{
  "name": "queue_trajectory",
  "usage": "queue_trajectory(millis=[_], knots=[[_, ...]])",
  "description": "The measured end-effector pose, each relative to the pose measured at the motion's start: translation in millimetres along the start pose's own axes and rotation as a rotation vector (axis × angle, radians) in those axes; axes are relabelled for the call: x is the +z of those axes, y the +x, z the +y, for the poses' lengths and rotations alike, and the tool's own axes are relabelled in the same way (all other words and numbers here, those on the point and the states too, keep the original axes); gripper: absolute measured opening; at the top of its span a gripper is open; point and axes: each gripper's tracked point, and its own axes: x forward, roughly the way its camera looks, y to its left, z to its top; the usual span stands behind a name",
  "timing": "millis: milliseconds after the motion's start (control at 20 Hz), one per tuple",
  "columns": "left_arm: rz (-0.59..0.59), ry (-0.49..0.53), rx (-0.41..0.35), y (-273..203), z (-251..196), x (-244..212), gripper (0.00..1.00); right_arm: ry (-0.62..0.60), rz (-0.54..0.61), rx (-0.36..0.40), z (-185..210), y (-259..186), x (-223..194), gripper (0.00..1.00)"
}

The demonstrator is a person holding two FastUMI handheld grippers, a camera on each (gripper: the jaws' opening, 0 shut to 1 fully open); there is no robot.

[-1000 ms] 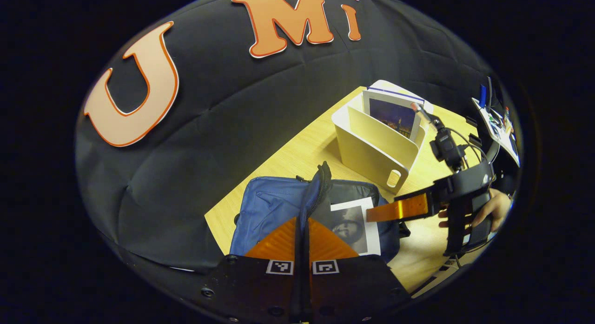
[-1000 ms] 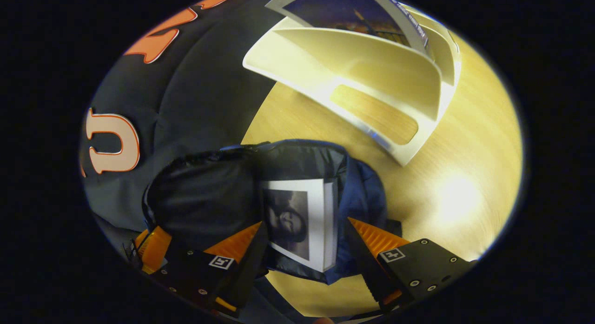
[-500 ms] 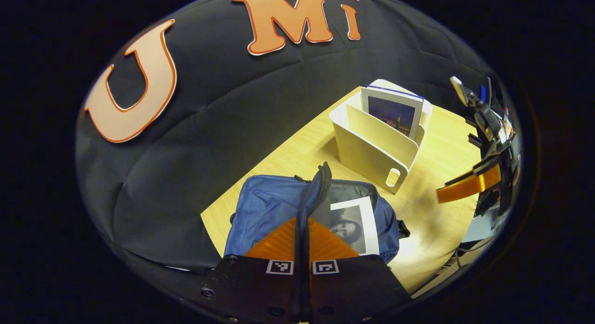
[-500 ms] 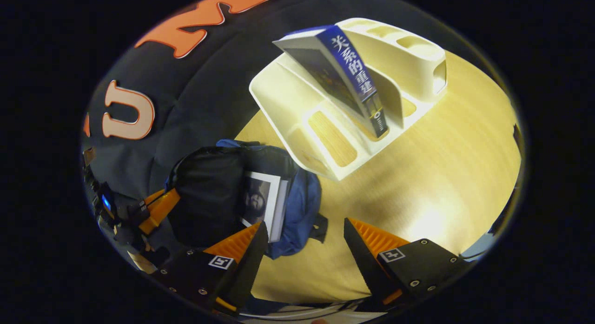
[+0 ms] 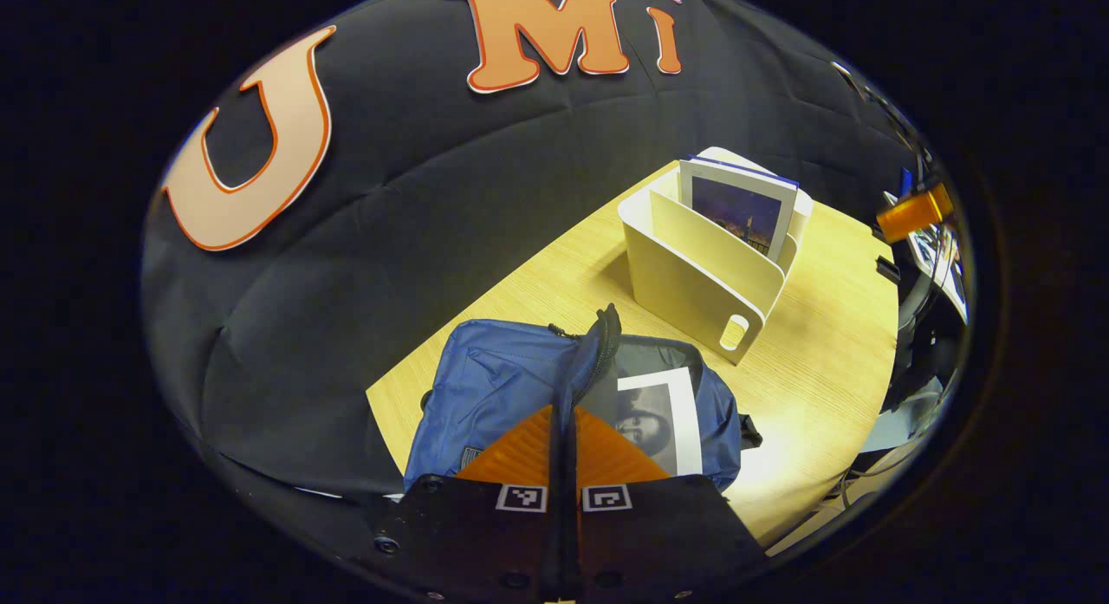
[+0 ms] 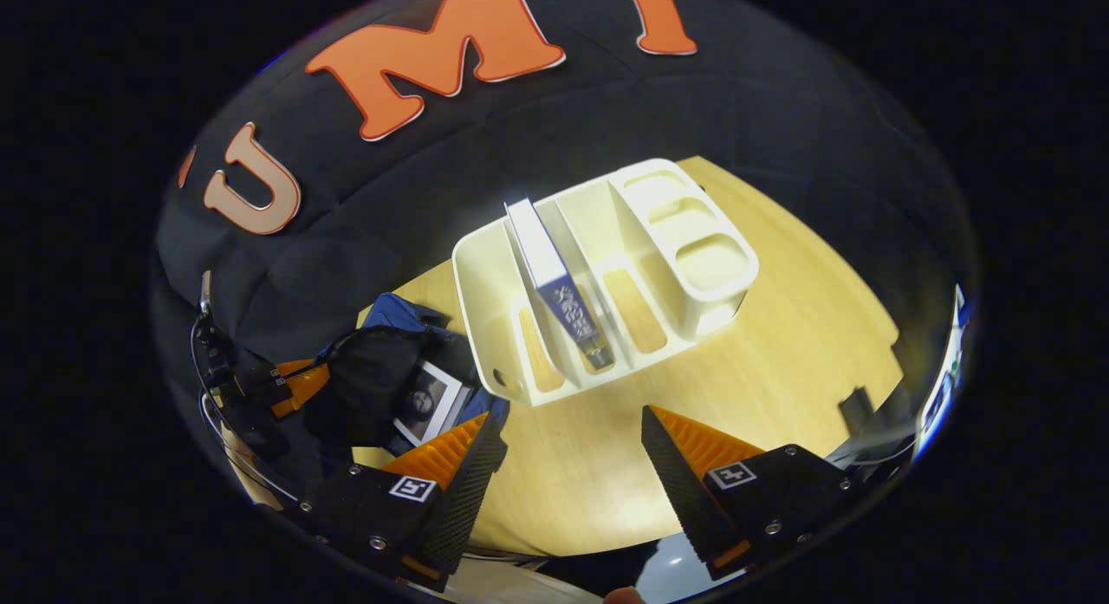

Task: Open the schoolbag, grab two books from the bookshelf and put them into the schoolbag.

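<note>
Right gripper [image 6: 567, 435], jaws apart, hovers above bookshelf [image 6: 693, 305] holding book [image 6: 563, 296].

- Blue-spined book [image 6: 567, 305] in the bookshelf [image 6: 485, 266], ahead of the right gripper [image 6: 572, 452] fingers: pale characters on the spine, too small to read.
- Square black-and-white markers [image 6: 412, 488] at each finger's base, also on the left gripper [image 5: 563, 439]: patterns, no letters.
- Portrait book [image 5: 658, 413] in the schoolbag [image 5: 485, 387], right of the left fingers: no legible lettering.

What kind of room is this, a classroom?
Probably not a classroom: more likely a recording booth set up like a study desk. A wooden table stands against black cloth, holding a cream bookshelf and a blue schoolbag.
</note>
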Motion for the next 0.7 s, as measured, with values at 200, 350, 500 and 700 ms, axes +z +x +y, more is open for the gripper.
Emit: queue_trajectory(millis=[200, 350, 500, 700], knots=[[0.011, -0.009, -0.002, 2.3, -3.5, -5.0, 0.01, -0.103, -0.022, 0.026, 23.2, -4.2, 74.3, 0.97], [0.012, -0.011, -0.003, 2.4, -2.9, -7.3, 0.01, -0.155, 0.027, 0.073, 46.0, 17.0, 108.3, 0.97], [0.013, -0.019, 0.002, 4.2, -0.3, -9.1, 0.01, -0.203, 0.110, 0.026, 41.8, 58.9, 119.3, 0.97], [0.023, -0.029, 0.005, 5.9, 4.3, -12.3, 0.01, -0.240, 0.212, -0.005, 42.7, 106.9, 116.9, 0.97]])
